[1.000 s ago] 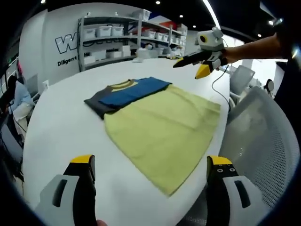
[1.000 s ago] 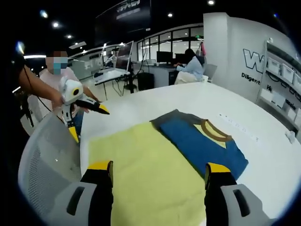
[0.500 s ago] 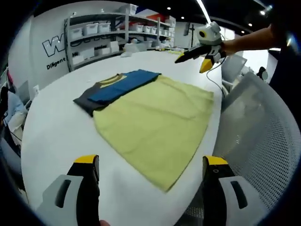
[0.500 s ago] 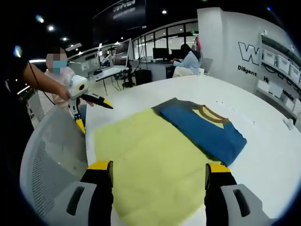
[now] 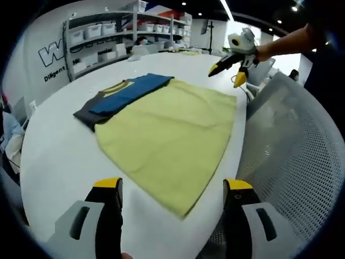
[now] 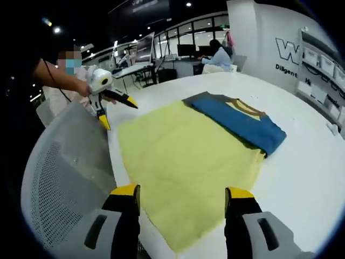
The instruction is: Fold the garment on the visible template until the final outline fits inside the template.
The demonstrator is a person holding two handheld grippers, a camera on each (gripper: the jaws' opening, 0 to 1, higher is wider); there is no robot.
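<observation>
While the garment [image 5: 121, 95] lies folded across one end of the yellow template [image 5: 167, 137], both grippers hang clear above the table [image 5: 54, 162]. Left gripper [image 5: 172, 189] and right gripper [image 6: 182, 195] show jaws spread wide, holding nothing, presumably letting the fold be judged.

A pale yellow-green cloth template [image 5: 170, 135] lies on the plain white round desk [image 5: 54, 162]. The folded garment [image 5: 121, 96] is blue and dark grey with a mustard-yellow collar. Each grey hand-held gripper [image 5: 172, 189] has black jaws tipped with yellow.

Folded garment [image 6: 237, 119] on yellow template [image 6: 186, 162]
</observation>
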